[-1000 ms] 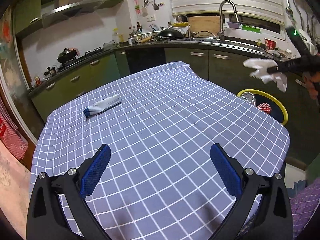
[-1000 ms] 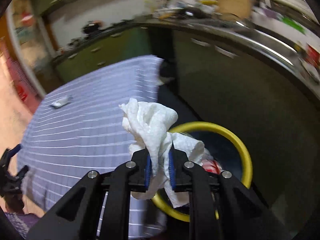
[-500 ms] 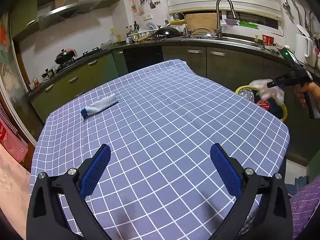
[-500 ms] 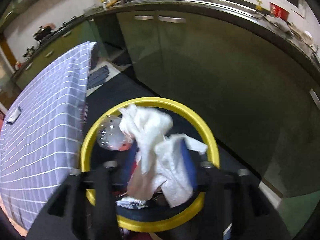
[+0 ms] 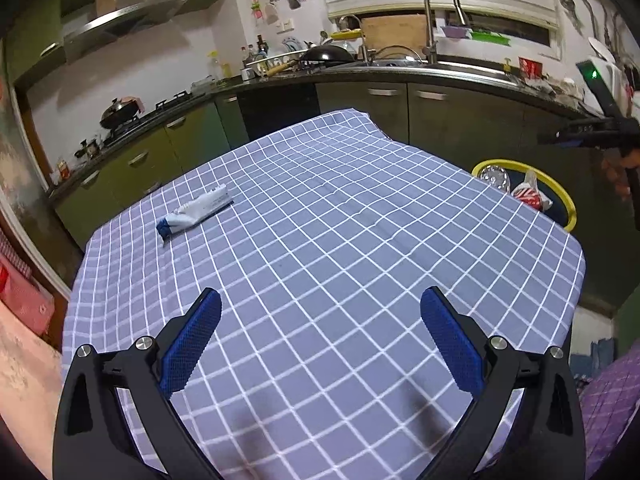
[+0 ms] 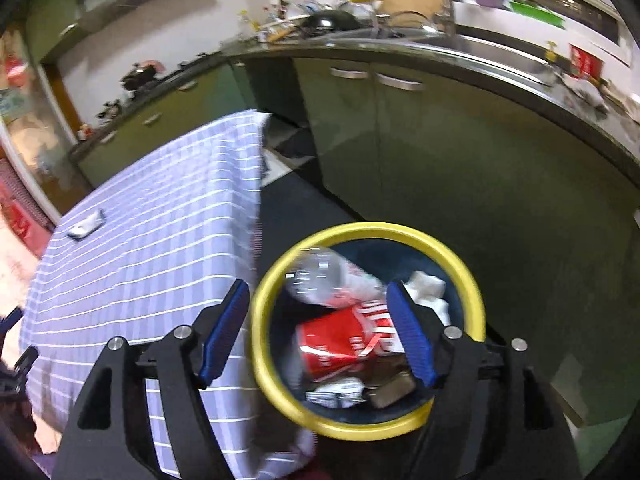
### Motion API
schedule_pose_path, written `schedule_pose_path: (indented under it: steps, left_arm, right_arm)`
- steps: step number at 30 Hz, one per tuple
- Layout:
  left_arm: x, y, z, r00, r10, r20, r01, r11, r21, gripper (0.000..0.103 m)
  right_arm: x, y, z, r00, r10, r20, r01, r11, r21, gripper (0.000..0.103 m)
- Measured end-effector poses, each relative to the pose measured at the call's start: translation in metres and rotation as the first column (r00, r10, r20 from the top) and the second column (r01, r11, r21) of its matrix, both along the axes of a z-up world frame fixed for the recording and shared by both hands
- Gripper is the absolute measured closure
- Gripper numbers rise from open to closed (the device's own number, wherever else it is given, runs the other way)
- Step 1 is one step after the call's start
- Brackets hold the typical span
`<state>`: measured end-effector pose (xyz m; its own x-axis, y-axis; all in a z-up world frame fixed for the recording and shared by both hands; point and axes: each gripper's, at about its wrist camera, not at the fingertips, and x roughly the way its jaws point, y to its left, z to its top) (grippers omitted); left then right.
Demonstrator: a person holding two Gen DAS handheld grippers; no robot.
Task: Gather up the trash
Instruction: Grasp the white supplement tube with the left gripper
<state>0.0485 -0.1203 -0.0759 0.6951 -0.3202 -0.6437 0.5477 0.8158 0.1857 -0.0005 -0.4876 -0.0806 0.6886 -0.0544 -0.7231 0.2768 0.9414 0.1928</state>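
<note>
While the right gripper (image 6: pixel 318 330) hangs over the yellow-rimmed bin (image 6: pixel 468 280) at the lower centre of its view, its fingers (image 6: pixel 408 334) are spreading apart with nothing between them. A white tissue (image 6: pixel 428 286) lies inside the bin beside a red can (image 6: pixel 340 336). The left gripper (image 5: pixel 320 342) hovers over the checked tabletop (image 5: pixel 340 240), fingers spread and empty; a blue-and-white wrapper (image 5: pixel 196 212) lies at upper left.

Ahead-left of the left gripper's (image 5: pixel 320 336) jaws a wrapper (image 5: pixel 195 212) lies on the table (image 5: pixel 360 240); below the right gripper's (image 6: pixel 318 328) opening jaws stands the bin (image 6: pixel 474 292).
</note>
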Motion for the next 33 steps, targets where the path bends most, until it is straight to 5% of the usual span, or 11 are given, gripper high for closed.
schedule_pose_path:
  steps: [11, 21, 26, 33]
  left_arm:
    - [0.069, 0.018, 0.012, 0.987, -0.156, 0.031, 0.152, 0.982, 0.108, 0.005]
    - [0.219, 0.043, 0.014, 0.980, -0.199, -0.004, 0.199, 0.978, 0.061, 0.005]
    - [0.284, 0.045, -0.012, 0.964, -0.244, -0.105, 0.251, 0.966, 0.059, 0.005]
    - [0.318, 0.040, -0.047, 0.943, -0.263, -0.204, 0.283, 0.956, 0.078, 0.005]
  right_arm:
    - [0.014, 0.037, -0.012, 0.996, 0.080, -0.024, -0.079, 0.996, 0.041, 0.034]
    - [0.050, 0.063, -0.027, 0.987, 0.132, -0.094, -0.128, 0.991, 0.047, 0.033]
    - [0.066, 0.067, -0.032, 0.983, 0.134, -0.126, -0.130, 0.991, 0.046, 0.033]
    - [0.082, 0.067, -0.037, 0.980, 0.126, -0.157, -0.119, 0.992, 0.051, 0.033]
